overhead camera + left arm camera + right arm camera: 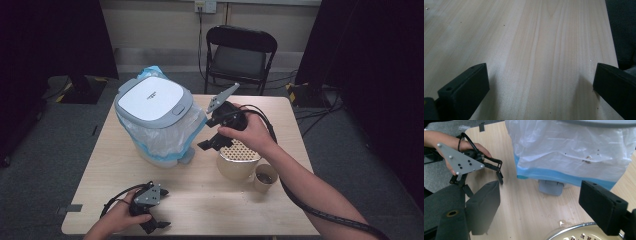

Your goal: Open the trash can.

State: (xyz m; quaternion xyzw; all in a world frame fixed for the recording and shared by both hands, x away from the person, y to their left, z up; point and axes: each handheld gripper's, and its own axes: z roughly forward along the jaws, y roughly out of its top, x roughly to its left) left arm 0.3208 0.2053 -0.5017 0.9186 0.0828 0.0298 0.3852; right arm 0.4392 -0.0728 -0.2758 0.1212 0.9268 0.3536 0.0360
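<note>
A grey pedal bin (154, 120) with a white lid and a clear, blue-edged bag liner (569, 152) stands on the left half of the wooden table (200, 200). My right gripper (206, 134) hovers open just right of the bin, above a cream perforated bowl (239, 159). In the right gripper view its jaws (539, 195) point at the bin's grey pedal (551, 187), with nothing between them. My left gripper (164, 209) rests open at the table's front left, its wide-apart jaws (539, 82) over bare wood. Its grey plate (461, 161) also appears in the right gripper view.
A small cup (265, 177) holding dark liquid stands right of the bowl. A black folding chair (240, 50) sits beyond the far edge. Dark crumbs speckle the inside of the bag. The table's front middle is bare wood.
</note>
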